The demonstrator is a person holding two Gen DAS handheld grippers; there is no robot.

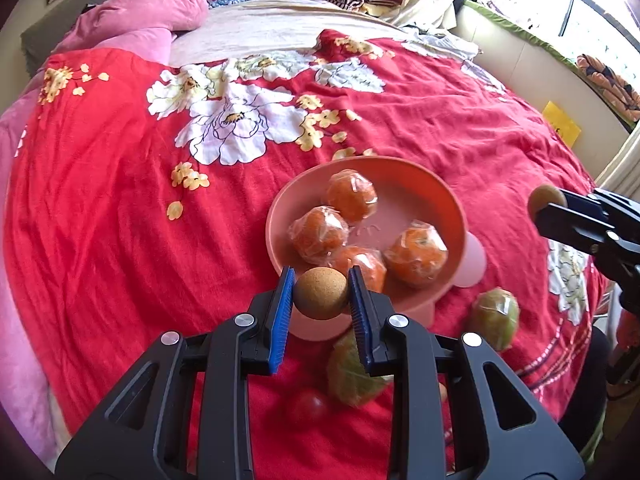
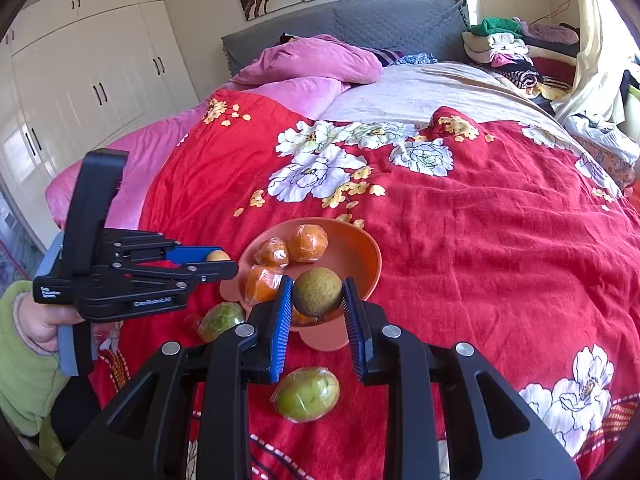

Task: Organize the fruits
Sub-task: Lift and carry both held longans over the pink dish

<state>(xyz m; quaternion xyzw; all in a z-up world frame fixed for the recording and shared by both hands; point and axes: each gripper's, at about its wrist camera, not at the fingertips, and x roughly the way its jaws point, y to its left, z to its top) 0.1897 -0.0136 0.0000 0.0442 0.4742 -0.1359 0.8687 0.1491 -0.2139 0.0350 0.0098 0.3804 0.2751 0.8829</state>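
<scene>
Red floral quilt (image 1: pixel 120 200) under everything, pink bowl (image 1: pixel 456 208) sitting on it w/ 4 wrapped oranges (image 1: pixel 318 234) inside. My left gripper (image 1: pixel 321 294) is pinching a tan ball-shaped fruit (image 1: pixel 320 292), pads pressed on both sides, held just at the bowl's near rim. My right gripper (image 2: pixel 316 296) is pinching a greener round fruit (image 2: pixel 317 291) the same way, also near the rim, on the bowl's other side.

Still loose on the quilt: 2 wrapped green fruits (image 2: pixel 306 394) beside the bowl, plus a small red one (image 1: pixel 306 406) close to me, blurry.

Step in hand, I'd say: carrying 2 fruits to the bowl, drop not yet done. Next move prob. calls for getting each fruit past the rim and over a bare patch of bowl floor, not atop the oranges, then spreading the fingers low so nothing bounces out. Soft bedding means the bowl could tip if I nudge the rim. After that, back for the green ones.
</scene>
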